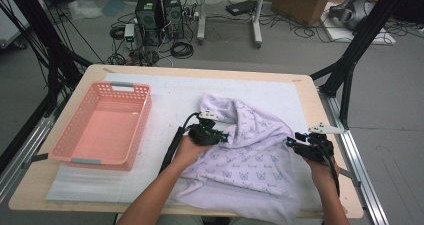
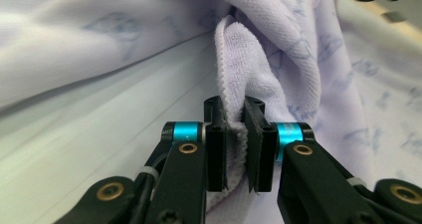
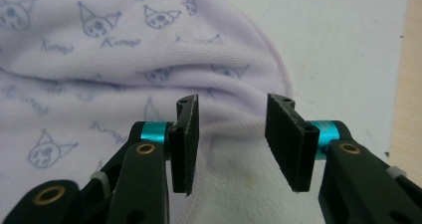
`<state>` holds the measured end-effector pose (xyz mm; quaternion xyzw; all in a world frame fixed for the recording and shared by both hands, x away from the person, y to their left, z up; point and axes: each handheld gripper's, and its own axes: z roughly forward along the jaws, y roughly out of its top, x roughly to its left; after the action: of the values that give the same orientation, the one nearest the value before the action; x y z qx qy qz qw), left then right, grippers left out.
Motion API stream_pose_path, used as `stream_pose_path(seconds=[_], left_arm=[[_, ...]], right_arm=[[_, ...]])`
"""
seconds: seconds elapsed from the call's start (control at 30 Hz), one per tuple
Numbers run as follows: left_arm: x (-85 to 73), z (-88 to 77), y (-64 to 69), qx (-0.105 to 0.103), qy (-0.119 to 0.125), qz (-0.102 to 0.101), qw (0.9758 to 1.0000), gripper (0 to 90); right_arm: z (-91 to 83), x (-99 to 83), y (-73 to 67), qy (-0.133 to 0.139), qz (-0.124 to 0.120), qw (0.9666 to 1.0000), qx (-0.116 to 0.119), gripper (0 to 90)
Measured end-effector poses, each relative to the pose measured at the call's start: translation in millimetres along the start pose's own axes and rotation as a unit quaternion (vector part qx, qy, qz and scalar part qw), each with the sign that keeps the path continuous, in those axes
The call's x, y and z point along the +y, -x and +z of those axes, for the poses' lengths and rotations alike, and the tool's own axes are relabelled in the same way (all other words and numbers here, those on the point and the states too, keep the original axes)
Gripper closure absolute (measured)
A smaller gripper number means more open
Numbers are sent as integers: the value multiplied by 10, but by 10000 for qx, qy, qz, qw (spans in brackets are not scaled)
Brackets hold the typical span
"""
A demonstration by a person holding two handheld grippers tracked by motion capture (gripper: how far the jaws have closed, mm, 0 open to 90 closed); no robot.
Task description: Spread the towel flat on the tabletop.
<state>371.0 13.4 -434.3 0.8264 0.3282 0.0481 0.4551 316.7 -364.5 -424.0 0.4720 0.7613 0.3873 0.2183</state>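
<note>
Lilac terry cloth, printed with small cat-face doodles, is what I have in hand: a towel point(image 1: 250, 145) lying rumpled on the white mat point(image 1: 170, 97) over the bench point(image 1: 95, 72), spread from the middle toward the near right corner, with its near edge drooping over the bench's front edge.

From above, my left gripper point(image 1: 226, 136) sits at the towel's left side, near the bench's middle, and my right gripper point(image 1: 291, 141) rests at the towel's right border, close to the bench's right edge. That high view cannot settle what the jaws are doing; the two gripper views do.

Along my left gripper point(image 2: 235, 129), the black pads point(image 2: 215, 149) are clenched on a folded ridge of the towel point(image 2: 259, 50), the looped edge squeezed between them and rising up beyond. Along my right gripper point(image 3: 231, 134), the jaws stand apart, with the towel's hemmed edge point(image 3: 234, 119) lying under the gap and no pad pressing it; bare mat shows beyond.

Only the high view takes in the pink plastic basket point(image 1: 100, 127), standing well apart from the towel by the bench's left edge.
</note>
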Motion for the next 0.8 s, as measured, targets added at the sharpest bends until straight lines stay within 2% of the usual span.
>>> stream_pose_path(seconds=[0.17, 0.3, 0.37, 0.5, 0.6, 0.73, 0.8], left_arm=[[-147, -263, -102, 120, 121, -144, 9998, 828], [-305, -446, -176, 123, 313, -447, 9984, 828], [-366, -537, -198, 104, 365, -519, 9979, 828], [-470, -679, -220, 108, 459, -568, 9973, 828], [-525, -729, -238, 140, 528, -579, 9968, 827], [-557, -739, -226, 120, 557, -541, 9969, 825], [-566, -739, -221, 109, 578, -542, 9968, 824]], right_arm=[[51, 36, -90, 36, -59, 9999, 127, 522], [112, 84, -211, 65, -151, 9992, 352, 489], [171, 109, -282, 52, -241, 9986, 473, 472], [319, 154, -447, -64, -234, 9965, 798, 455], [422, 210, -558, -102, -302, 9957, 874, 447], [604, 259, -680, -355, -444, 9947, 852, 513], [693, 256, -718, -555, -530, 9942, 749, 598]])
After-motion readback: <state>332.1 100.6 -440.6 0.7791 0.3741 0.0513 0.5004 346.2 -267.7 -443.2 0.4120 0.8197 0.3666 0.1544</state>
